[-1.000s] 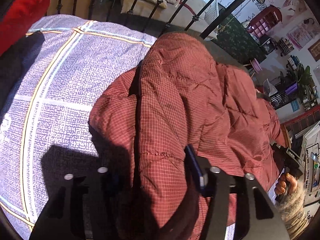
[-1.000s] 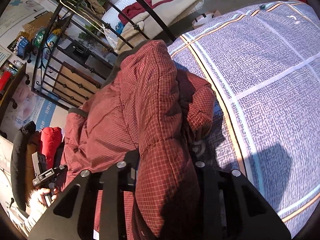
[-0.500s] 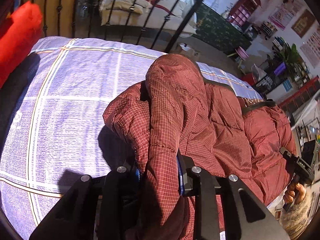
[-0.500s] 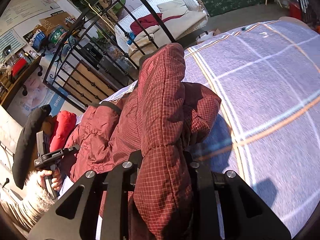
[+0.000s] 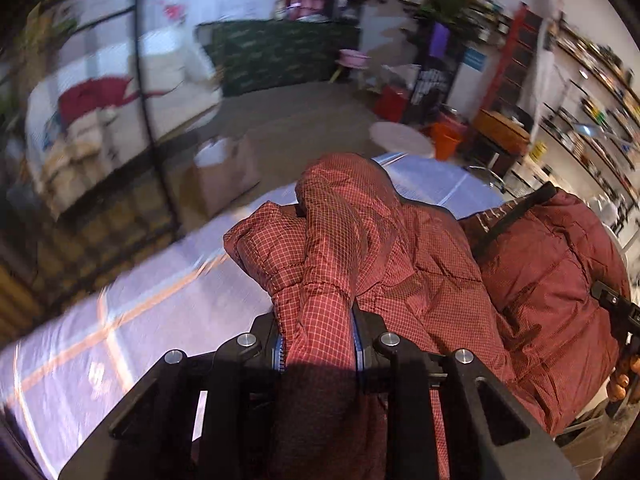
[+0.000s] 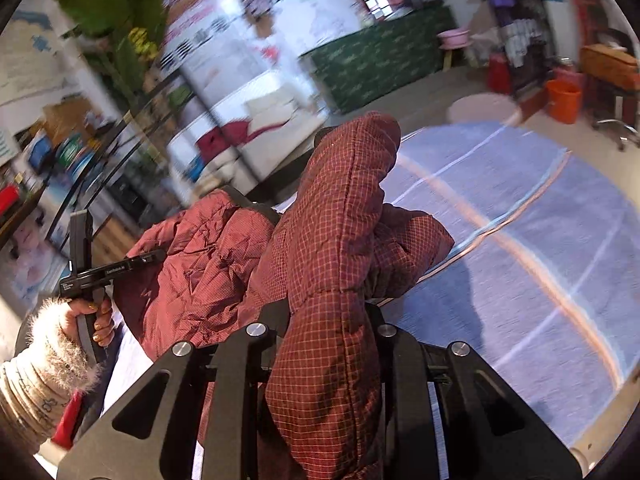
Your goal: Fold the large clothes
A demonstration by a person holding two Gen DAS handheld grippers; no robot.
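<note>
left tongs [image 5: 318, 354]: closed on a fold of the red quilted jacket [image 5: 420, 264] | right tongs [image 6: 332, 344]: closed on another fold | jacket: lower centre, lifted above the bed [image 6: 540, 220] | handling: probably soft, puffy, light, slippery; grip thick seams

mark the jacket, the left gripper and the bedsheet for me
jacket [image 5: 432, 280], left wrist view, quilted body panel.
left gripper [image 5: 318, 350], left wrist view, between its fingertips, shut on a jacket fold.
bedsheet [image 6: 540, 272], right wrist view, bare blue checked area.
</note>
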